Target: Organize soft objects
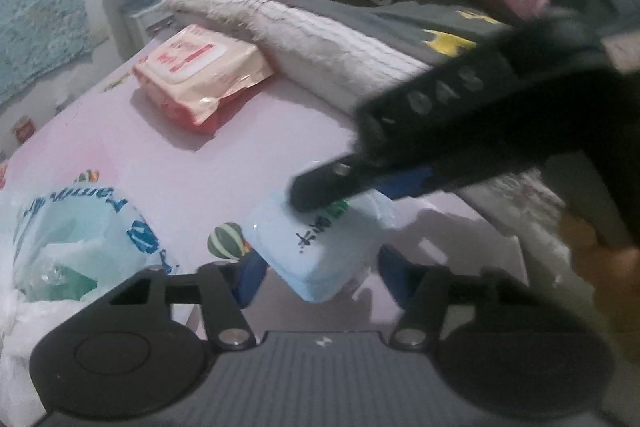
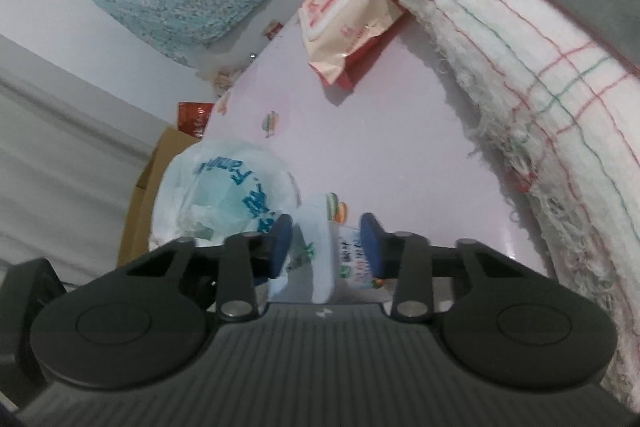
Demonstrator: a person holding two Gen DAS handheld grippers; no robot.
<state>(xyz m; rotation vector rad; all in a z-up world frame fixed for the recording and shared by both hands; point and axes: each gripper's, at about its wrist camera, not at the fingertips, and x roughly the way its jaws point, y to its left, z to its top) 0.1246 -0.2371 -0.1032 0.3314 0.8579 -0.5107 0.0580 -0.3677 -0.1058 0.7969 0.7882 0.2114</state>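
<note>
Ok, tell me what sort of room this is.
Probably a bedroom: a pink printed bedsheet, a folded white blanket under a grey quilt, and a wet-wipes pack lying on the bed.

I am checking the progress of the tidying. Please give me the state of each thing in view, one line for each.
Light blue tissue pack: clamped by right gripper, between the left gripper's fingers.
Left gripper: open, pads apart from the pack.
Pink wipes pack: lid closed, lying flat beside the folded blanket.
Plastic bag: open, crumpled, something green inside.
</note>
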